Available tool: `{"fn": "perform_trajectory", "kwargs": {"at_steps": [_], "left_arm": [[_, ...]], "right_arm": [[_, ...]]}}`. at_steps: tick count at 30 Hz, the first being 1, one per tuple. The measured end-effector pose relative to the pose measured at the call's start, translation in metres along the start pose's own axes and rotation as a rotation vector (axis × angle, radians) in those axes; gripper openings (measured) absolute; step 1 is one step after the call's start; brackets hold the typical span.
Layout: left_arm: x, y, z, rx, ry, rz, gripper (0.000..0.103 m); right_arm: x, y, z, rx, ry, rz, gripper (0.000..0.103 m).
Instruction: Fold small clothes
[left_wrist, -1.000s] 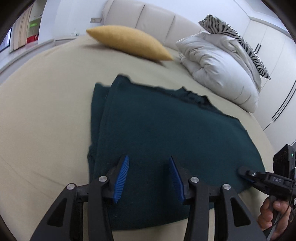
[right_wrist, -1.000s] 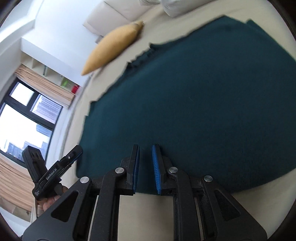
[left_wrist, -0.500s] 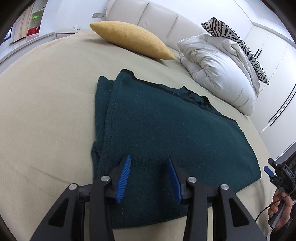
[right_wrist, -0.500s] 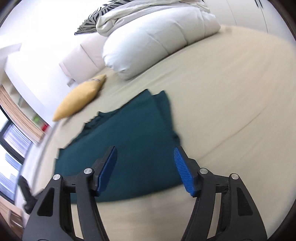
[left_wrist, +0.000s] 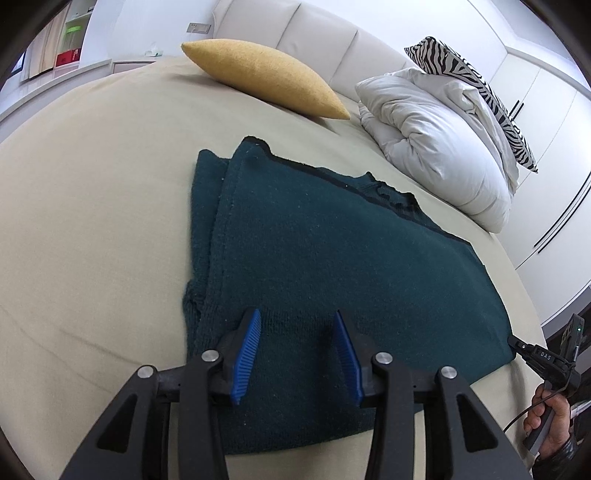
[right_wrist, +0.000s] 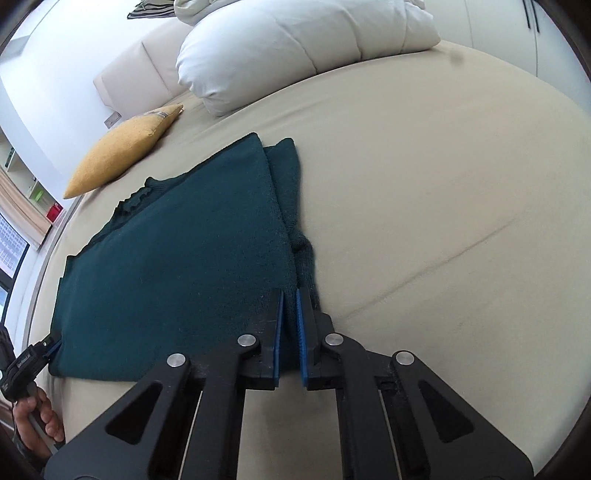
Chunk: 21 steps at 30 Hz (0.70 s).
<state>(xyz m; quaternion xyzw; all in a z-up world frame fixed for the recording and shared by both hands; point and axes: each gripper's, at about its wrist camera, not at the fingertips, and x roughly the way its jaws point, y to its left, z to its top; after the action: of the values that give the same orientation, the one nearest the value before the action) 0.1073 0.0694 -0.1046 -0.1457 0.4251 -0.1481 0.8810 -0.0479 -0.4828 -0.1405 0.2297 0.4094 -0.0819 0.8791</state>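
A dark green knit sweater (left_wrist: 332, 266) lies flat on the beige bed, folded with a sleeve tucked under one side. My left gripper (left_wrist: 295, 332) is open, its blue pads hovering over the sweater's near edge. In the right wrist view the sweater (right_wrist: 177, 258) fills the left middle. My right gripper (right_wrist: 290, 314) has its pads nearly closed at the sweater's near right corner, by the tucked sleeve; I cannot see whether cloth lies between them. The right gripper's tip also shows in the left wrist view (left_wrist: 517, 345) at the sweater's far right corner.
A yellow pillow (left_wrist: 266, 81) and a white duvet (left_wrist: 436, 144) with a zebra-print cushion (left_wrist: 469, 85) lie by the headboard. Beige sheet (right_wrist: 443, 184) stretches right of the sweater. White wardrobes stand at the right, shelves and a window at the left.
My right gripper swung away, opened wide, then came back to the sweater's right corner and closed to a narrow gap. My left gripper stayed open over the near edge.
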Motion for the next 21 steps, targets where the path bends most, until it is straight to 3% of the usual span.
{"fn": "perform_trajectory", "kwargs": {"at_steps": [14,16,19,21], "left_arm": [[-0.002,0.000,0.000,0.002,0.005,0.005,0.044],[-0.003,0.000,0.001,-0.004,0.009,0.003,0.044],[-0.012,-0.002,0.007,-0.024,-0.010,0.007,0.047],[-0.020,-0.006,0.015,-0.016,-0.054,0.014,0.055]], "right_arm": [[-0.003,-0.012,-0.013,0.094,-0.010,-0.005,0.003],[-0.001,-0.006,-0.011,0.055,-0.014,-0.011,0.005],[-0.008,0.001,-0.007,0.028,-0.011,-0.062,0.020],[-0.026,0.013,-0.002,0.007,-0.077,-0.162,0.045]]}}
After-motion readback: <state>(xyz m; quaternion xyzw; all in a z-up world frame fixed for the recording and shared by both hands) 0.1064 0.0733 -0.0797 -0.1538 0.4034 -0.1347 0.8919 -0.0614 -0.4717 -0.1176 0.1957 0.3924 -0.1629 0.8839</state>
